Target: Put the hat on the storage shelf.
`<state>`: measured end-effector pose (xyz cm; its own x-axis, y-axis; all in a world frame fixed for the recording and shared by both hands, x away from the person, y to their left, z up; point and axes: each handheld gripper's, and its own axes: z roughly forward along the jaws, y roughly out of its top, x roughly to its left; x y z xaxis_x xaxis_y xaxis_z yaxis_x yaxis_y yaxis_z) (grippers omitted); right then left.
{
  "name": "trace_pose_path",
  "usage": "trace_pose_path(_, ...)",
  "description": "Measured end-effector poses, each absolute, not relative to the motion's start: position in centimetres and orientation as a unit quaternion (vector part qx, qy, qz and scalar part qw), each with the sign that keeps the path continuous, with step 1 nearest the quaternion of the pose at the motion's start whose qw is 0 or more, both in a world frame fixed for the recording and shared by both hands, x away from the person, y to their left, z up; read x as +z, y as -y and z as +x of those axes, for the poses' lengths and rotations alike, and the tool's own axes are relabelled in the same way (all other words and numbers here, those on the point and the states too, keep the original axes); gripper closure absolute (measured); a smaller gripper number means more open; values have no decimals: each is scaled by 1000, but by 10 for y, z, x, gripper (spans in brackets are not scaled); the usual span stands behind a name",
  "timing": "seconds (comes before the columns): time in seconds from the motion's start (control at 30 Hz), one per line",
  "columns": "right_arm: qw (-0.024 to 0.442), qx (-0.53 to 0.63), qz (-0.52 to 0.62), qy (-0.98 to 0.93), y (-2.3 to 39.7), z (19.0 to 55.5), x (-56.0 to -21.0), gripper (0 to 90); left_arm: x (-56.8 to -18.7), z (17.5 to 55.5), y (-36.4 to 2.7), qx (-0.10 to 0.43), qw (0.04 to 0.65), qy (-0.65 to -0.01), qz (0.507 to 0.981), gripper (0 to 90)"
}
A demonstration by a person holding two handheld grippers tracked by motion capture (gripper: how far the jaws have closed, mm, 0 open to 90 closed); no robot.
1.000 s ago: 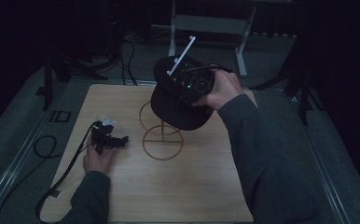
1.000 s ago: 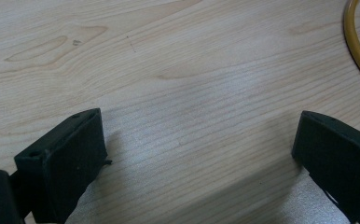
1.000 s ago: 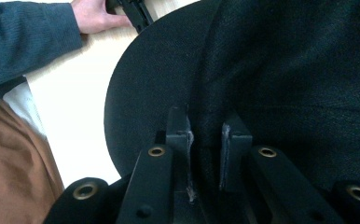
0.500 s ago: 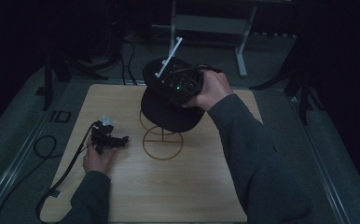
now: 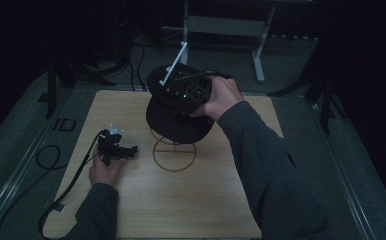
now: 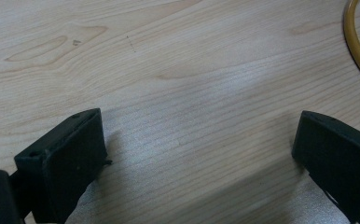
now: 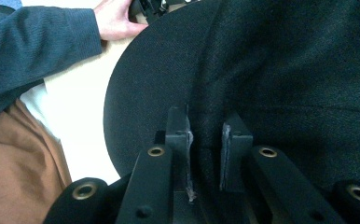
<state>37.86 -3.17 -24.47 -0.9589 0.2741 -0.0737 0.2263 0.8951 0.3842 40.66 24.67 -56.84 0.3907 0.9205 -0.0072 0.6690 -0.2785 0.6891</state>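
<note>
The right gripper (image 5: pixel 181 95) held a black cap (image 5: pixel 178 120) above the wire stand (image 5: pixel 173 150) at the middle of the table (image 5: pixel 221 200); in the right gripper view its jaws were clenched on a fold of the cap's fabric (image 7: pixel 206 140) beside the brim. The left gripper (image 5: pixel 115 150) rested at the near left, jaws released and empty. To seat the cap well, the crown probably needed centring over the stand's top before release.

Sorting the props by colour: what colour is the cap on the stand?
Black. The cap shows best in the right gripper view.
</note>
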Motion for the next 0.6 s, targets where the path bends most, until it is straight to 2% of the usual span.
trace_pose_path(0.6,50,179,119,-975,22,378,-254,771,-568,407,-247,202,311,-514,774,23)
